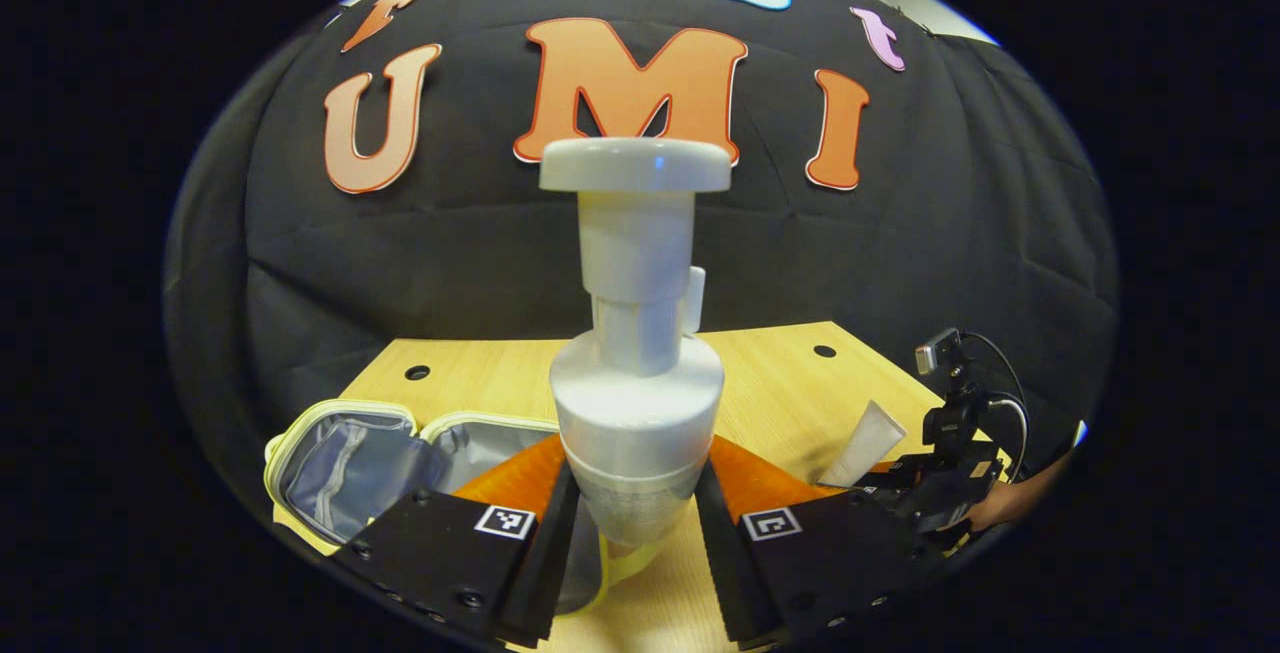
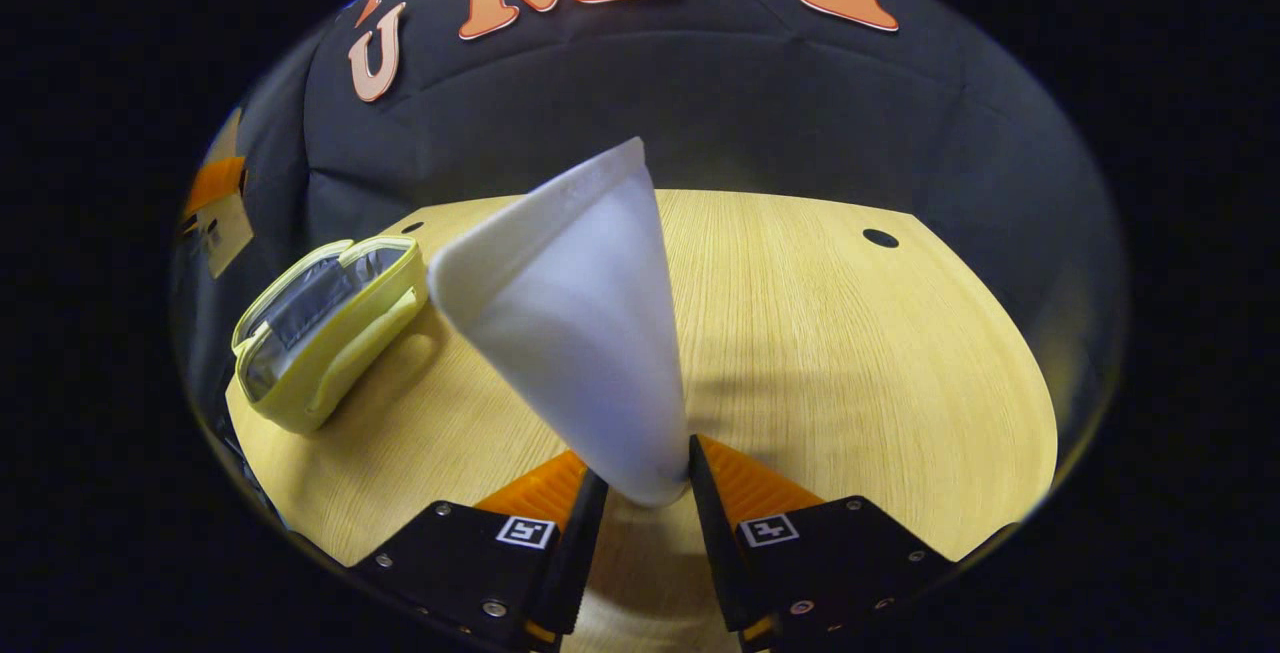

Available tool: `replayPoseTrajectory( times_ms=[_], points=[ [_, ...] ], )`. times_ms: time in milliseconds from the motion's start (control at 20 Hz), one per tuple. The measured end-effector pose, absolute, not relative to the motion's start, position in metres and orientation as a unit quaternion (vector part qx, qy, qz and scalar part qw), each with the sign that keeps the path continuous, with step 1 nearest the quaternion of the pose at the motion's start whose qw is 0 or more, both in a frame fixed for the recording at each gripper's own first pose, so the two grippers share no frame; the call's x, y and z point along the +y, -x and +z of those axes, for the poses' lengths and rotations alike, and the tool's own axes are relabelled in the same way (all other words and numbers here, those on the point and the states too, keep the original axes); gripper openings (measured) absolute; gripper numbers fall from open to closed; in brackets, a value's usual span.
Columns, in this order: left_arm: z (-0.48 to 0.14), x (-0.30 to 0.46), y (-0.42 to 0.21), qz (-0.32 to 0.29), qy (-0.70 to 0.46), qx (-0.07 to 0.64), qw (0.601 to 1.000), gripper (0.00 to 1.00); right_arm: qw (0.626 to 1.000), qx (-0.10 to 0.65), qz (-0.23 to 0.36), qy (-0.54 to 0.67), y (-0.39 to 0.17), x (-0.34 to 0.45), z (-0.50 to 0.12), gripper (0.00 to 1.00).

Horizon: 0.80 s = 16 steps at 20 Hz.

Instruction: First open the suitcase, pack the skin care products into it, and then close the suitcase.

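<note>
A white pump bottle (image 1: pixel 637 403) stands upright between the fingers of my left gripper (image 1: pixel 637 498), which is shut on its lower body. Behind and below it lies the small yellow suitcase (image 1: pixel 345 463), open, with its grey lining showing. In the right gripper view, my right gripper (image 2: pixel 645 478) is shut on the narrow end of a white squeeze tube (image 2: pixel 580 333) that tilts up and left. The open suitcase (image 2: pixel 325 328) lies at the table's left side. In the left gripper view, the right gripper (image 1: pixel 885 478) holds that tube (image 1: pixel 865 443) at the right.
The wooden table (image 2: pixel 850 363) has small dark holes near its far edge (image 2: pixel 880 237). The black cloth wall stands close behind the table. A hand and cables (image 1: pixel 1000 413) sit behind the right gripper at the table's right edge.
</note>
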State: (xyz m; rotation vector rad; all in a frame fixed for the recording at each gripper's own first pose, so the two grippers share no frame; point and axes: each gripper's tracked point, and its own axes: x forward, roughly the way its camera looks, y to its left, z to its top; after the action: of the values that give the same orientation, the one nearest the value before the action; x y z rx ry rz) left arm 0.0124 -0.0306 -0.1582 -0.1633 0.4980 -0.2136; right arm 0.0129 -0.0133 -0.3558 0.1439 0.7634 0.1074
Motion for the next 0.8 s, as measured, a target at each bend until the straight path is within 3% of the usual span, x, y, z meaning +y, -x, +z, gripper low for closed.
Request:
replayPoseTrajectory(
  times_ms=[350, 800],
  points=[
    [-0.166, 0.02, -0.009, -0.084, 0.075, 0.254, 0.961, 0.61, 0.929, 0.355, 0.05, -0.091, -0.018, -0.002, -0.315, 0.51],
    [-0.21, 0.081, -0.006, -0.089, 0.065, 0.308, 0.945, 0.61, 0.936, 0.325, 0.103, -0.081, -0.022, 0.058, -0.24, 0.51]
  ],
)
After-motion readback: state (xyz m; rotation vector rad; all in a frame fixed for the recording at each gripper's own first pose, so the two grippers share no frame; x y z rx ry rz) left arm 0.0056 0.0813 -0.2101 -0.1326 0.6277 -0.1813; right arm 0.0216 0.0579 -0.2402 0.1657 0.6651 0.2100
